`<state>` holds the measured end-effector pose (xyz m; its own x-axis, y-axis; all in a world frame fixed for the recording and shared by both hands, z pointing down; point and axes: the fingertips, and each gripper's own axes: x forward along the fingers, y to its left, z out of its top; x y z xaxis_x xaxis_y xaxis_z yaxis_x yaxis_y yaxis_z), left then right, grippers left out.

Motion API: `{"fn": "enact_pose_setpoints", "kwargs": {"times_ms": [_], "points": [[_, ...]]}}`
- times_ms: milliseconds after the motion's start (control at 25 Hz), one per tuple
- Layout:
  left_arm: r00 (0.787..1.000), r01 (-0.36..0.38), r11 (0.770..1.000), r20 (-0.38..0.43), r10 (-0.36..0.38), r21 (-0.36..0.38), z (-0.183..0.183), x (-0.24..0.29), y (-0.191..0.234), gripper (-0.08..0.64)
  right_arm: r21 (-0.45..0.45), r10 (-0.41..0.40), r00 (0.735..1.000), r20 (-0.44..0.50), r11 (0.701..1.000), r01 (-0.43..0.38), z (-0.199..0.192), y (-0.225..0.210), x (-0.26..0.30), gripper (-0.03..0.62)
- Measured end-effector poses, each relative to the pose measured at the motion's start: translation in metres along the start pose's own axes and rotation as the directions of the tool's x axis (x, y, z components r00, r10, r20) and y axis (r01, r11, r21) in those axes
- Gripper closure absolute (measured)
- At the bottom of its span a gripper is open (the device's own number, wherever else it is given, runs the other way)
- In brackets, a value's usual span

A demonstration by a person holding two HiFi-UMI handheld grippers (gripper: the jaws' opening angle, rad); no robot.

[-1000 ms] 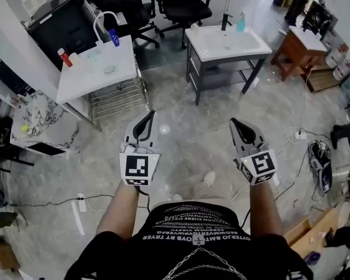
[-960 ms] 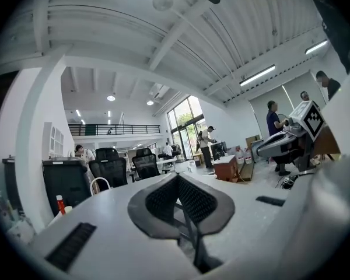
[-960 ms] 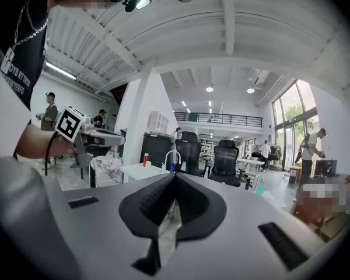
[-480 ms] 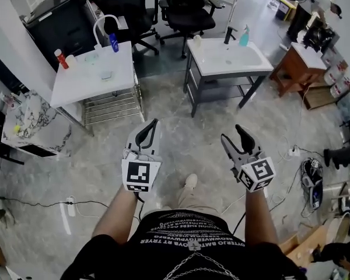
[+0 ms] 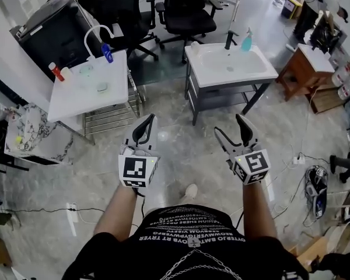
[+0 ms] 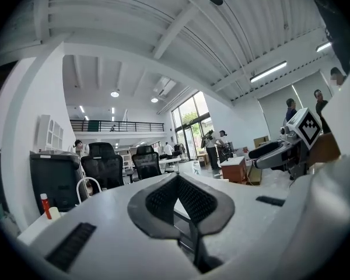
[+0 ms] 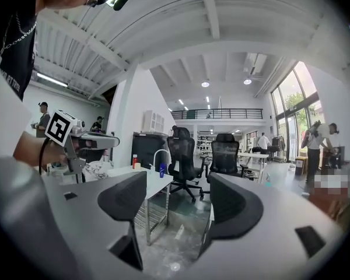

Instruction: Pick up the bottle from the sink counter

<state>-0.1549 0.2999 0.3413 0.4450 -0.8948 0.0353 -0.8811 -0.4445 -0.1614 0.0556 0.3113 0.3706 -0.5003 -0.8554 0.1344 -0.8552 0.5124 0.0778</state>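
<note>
A teal bottle (image 5: 246, 39) stands at the back right of the white sink counter (image 5: 262, 69), beside a black tap (image 5: 228, 38). A blue bottle (image 5: 107, 52) and a red bottle (image 5: 52, 70) stand on a second white sink table (image 5: 76, 101) to the left; the blue bottle (image 7: 161, 170) also shows in the right gripper view. Both grippers hang over the floor, well short of either counter. My left gripper (image 5: 143, 130) is shut and empty. My right gripper (image 5: 228, 127) has its jaws opening, with nothing between them.
Two black office chairs (image 5: 184, 7) stand behind the counters. A black cabinet (image 5: 44, 28) is at the far left and a wooden side table (image 5: 303, 69) at the right. Cables and a power strip (image 5: 300, 156) lie on the floor. People stand far off in the room.
The right gripper's jaws have gone from shut to wide apart. The view has moved forward, so both counters sit a little lower in the head view. The left gripper stays shut.
</note>
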Motion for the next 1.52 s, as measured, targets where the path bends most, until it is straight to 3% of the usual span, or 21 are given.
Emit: {"fn": "enact_pose_setpoints", "kwargs": {"times_ms": [280, 520, 680, 920, 1520], "points": [[0.997, -0.076, 0.997, -0.012, 0.076, 0.011, -0.009, 0.046, 0.010, 0.554, -0.002, 0.036, 0.999, 0.007, 0.999, -0.036, -0.005, -0.056, 0.039, 0.268], [0.983, -0.174, 0.985, -0.050, 0.174, 0.014, -0.022, 0.052, 0.051, 0.554, 0.015, 0.070, 0.998, 0.008, 0.997, -0.070, -0.009, -0.080, 0.069, 0.261], [0.978, -0.193, 0.981, -0.073, 0.195, 0.024, -0.037, 0.059, 0.065, 0.554, 0.035, 0.076, 0.997, 0.013, 0.996, -0.077, -0.015, -0.090, 0.091, 0.259], [0.987, -0.147, 0.988, -0.062, 0.150, 0.044, -0.049, 0.104, 0.068, 0.555, 0.026, 0.079, 0.997, -0.018, 0.997, -0.078, -0.022, -0.101, 0.126, 0.256], [1.000, -0.015, 1.000, 0.002, 0.015, 0.011, -0.041, 0.247, 0.149, 0.554, 0.038, 0.028, 1.000, -0.013, 0.999, -0.028, 0.004, -0.147, 0.251, 0.256]]}}
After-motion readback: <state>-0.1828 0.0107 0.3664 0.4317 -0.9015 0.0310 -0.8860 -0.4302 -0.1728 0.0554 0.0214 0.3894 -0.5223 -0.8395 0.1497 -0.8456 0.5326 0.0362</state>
